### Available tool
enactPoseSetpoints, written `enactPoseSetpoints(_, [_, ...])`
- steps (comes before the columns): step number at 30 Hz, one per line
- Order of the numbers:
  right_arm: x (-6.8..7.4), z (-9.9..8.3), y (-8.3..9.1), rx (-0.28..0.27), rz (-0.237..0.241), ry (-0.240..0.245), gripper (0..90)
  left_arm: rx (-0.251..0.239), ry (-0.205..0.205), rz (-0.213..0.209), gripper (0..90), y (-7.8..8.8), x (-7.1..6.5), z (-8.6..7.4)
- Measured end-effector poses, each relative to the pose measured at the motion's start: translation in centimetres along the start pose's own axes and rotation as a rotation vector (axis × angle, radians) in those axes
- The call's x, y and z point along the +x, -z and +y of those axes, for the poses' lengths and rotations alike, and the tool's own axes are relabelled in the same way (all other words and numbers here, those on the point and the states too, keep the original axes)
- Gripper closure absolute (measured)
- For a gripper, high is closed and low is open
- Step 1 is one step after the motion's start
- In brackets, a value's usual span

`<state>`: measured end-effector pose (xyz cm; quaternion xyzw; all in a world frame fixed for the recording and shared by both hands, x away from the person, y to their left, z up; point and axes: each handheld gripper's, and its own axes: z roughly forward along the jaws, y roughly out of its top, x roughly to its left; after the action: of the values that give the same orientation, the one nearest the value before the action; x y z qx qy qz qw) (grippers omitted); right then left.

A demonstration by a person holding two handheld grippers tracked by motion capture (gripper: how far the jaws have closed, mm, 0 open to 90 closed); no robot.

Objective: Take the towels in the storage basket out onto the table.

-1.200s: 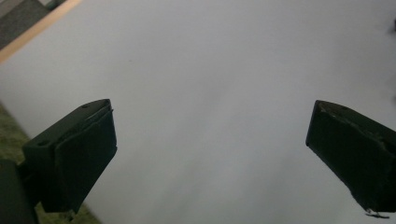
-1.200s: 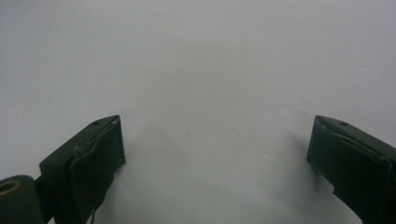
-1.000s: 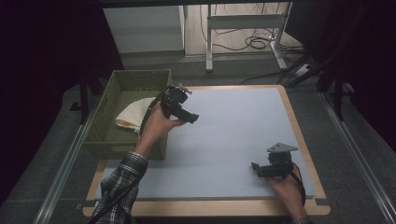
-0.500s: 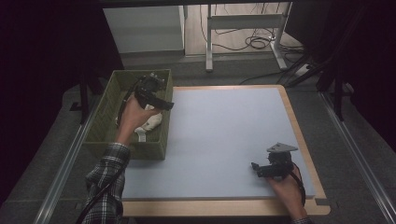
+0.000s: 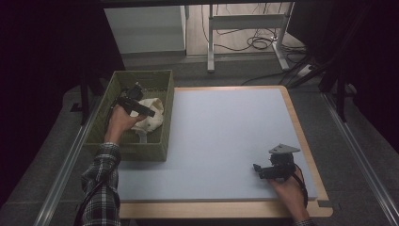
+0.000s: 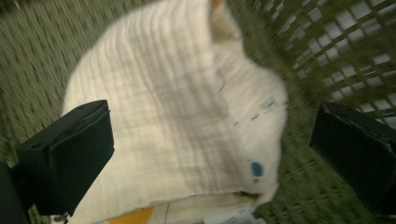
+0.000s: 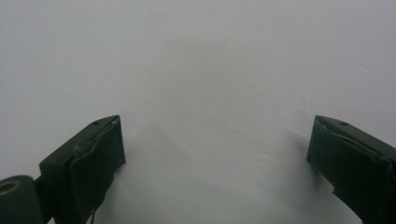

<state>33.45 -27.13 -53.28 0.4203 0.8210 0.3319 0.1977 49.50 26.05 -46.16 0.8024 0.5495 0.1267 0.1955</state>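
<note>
The left gripper (image 5: 149, 113) has carried the cloth (image 5: 149, 120) from the mat into the basket (image 5: 141, 151) — jaws now apart, cloth dropped; the right gripper (image 5: 256, 168) idles, jaws apart — stowing looks done.

No text, label, brand, number or sign can be read on anything here.

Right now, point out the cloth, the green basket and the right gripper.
cloth (image 5: 149, 117): high view, on its white folded middle, inside the basket.
green basket (image 5: 141, 151): high view, on its near wall.
right gripper (image 5: 257, 168): high view, midway between its open jaws, over the blue mat.
</note>
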Motion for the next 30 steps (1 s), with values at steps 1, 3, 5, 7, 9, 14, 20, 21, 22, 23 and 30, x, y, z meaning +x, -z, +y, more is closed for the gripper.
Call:
enactPoseSetpoints(1, [0.0,0.0,0.0,0.0,0.0,0.0,4.1,0.0,0.0,0.0,0.3,0.0,0.0,0.0])
enactPoseSetpoints(3, [0.0,0.0,0.0,0.0,0.0,-0.001,4.1,0.032,0.014,-0.018,0.5,-0.8,0.3,0.0])
enactPoseSetpoints(5, [0.0,0.0,0.0,0.0,0.0,0.0,4.1,0.072,0.023,-0.026,1.2,-1.7,0.4,0.1])
enactPoseSetpoints(7, [0.0,0.0,0.0,0.0,0.0,-0.001,4.1,0.11,0.033,-0.041,1.2,-2.7,0.5,0.1])
enactPoseSetpoints(9, [0.0,0.0,0.0,0.0,0.0,-0.001,4.1,0.161,0.034,-0.048,1.4,-3.9,0.4,0.2])
enactPoseSetpoints(14, [0.0,0.0,0.0,0.0,0.0,0.0,4.1,0.249,-0.015,-0.019,3.8,-5.2,-0.2,0.3])
enactPoseSetpoints(20, [0.0,0.0,0.0,0.0,0.0,0.001,4.1,0.279,-0.011,-0.003,36.9,-5.0,0.1,0.1])
enactPoseSetpoints(21, [0.0,0.0,0.0,0.0,0.0,0.001,4.1,0.279,-0.011,-0.003,40.4,-5.0,0.1,0.1])
enactPoseSetpoints(22, [0.0,0.0,0.0,-0.001,0.0,0.001,4.1,0.282,-0.029,0.032,51.3,-4.8,0.0,0.1])
enactPoseSetpoints(23, [0.0,0.0,0.0,-0.001,0.0,0.001,4.1,0.282,-0.029,0.032,60.8,-4.8,0.0,0.1])
enactPoseSetpoints(30, [0.0,0.0,0.0,0.0,0.0,0.001,4.1,0.283,-0.011,0.033,80.3,-4.2,0.5,0.2])
